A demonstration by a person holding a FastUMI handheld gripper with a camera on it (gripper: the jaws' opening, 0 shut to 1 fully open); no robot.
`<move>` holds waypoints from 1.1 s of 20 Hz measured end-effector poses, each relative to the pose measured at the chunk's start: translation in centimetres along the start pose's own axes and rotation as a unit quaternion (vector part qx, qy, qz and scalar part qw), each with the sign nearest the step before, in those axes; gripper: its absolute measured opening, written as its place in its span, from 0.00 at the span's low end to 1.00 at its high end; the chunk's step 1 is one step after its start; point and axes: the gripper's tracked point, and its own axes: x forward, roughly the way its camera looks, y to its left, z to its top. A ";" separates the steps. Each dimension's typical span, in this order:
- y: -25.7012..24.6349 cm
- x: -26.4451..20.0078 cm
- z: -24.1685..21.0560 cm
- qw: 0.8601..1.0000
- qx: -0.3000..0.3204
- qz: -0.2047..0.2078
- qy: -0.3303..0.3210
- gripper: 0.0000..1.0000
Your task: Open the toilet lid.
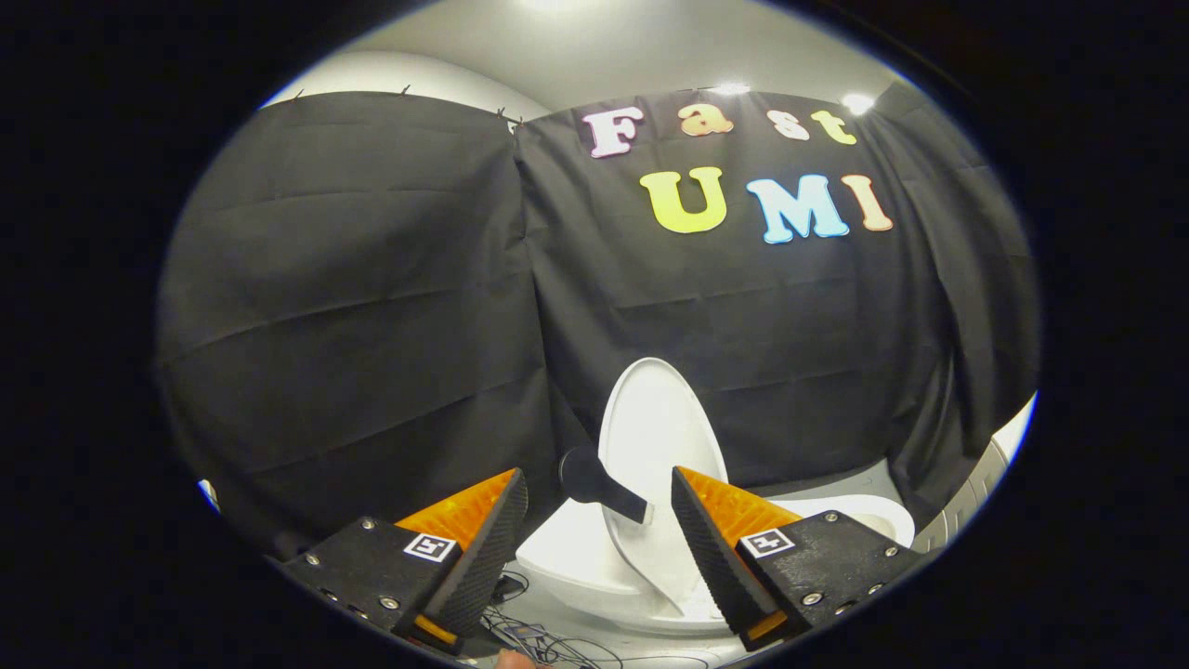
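Observation:
The white toilet lid (655, 437) stands raised, nearly upright, just beyond my fingers and leaning back toward the black cloth wall. A black handle (604, 491) juts from the lid's left edge toward me. It shows in the gap between my two fingertips, touching neither. Below the lid, the white seat and bowl (571, 562) lie exposed. My gripper (596, 476) is open, with its fingers wide apart on either side of the handle and nothing pressed between them.
Black cloth (372, 307) walls the booth behind and to both sides of the toilet. Dark cables (543, 641) trail on the pale floor under my fingers. A white ribbed object (971, 506) stands to the right of the bowl.

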 end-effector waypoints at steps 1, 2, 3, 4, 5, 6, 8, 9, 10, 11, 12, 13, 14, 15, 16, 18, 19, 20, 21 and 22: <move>-0.9 -0.8 1.1 1.000 -0.001 -0.002 -0.011 0.95; -1.7 -1.6 2.1 1.000 -0.002 -0.003 -0.023 0.95; -2.7 -2.3 3.1 0.999 -0.001 -0.003 -0.034 0.95; -3.5 -3.1 4.0 0.999 0.000 -0.003 -0.047 0.95; -4.6 -3.9 5.0 0.998 0.000 -0.003 -0.060 0.95; -5.8 -4.8 5.9 0.997 0.001 -0.006 -0.073 0.95; -8.3 -6.2 7.7 0.995 -0.006 -0.009 -0.096 0.95; -9.8 -6.9 8.5 0.994 -0.018 -0.015 -0.106 0.95; -11.7 -7.7 9.3 0.992 -0.037 -0.025 -0.118 0.95; -13.6 -8.5 10.1 0.990 -0.050 -0.036 -0.127 0.95; -15.3 -9.4 10.6 0.988 -0.055 -0.041 -0.136 0.95; -16.7 -10.0 11.3 0.987 -0.053 -0.041 -0.145 0.95; -18.0 -10.7 11.7 0.986 -0.047 -0.041 -0.153 0.95; -19.5 -11.5 12.2 0.985 -0.045 -0.042 -0.162 0.95; -21.2 -12.3 12.6 0.984 -0.044 -0.048 -0.169 0.95; -24.2 -14.1 12.8 0.982 -0.039 -0.058 -0.177 0.95; -25.5 -14.8 12.9 0.981 -0.034 -0.062 -0.181 0.95; -27.5 -15.6 13.1 0.980 -0.029 -0.076 -0.181 0.95; -29.3 -16.2 13.1 0.979 -0.031 -0.089 -0.178 0.95; -30.8 -16.9 13.1 0.978 -0.039 -0.103 -0.175 0.95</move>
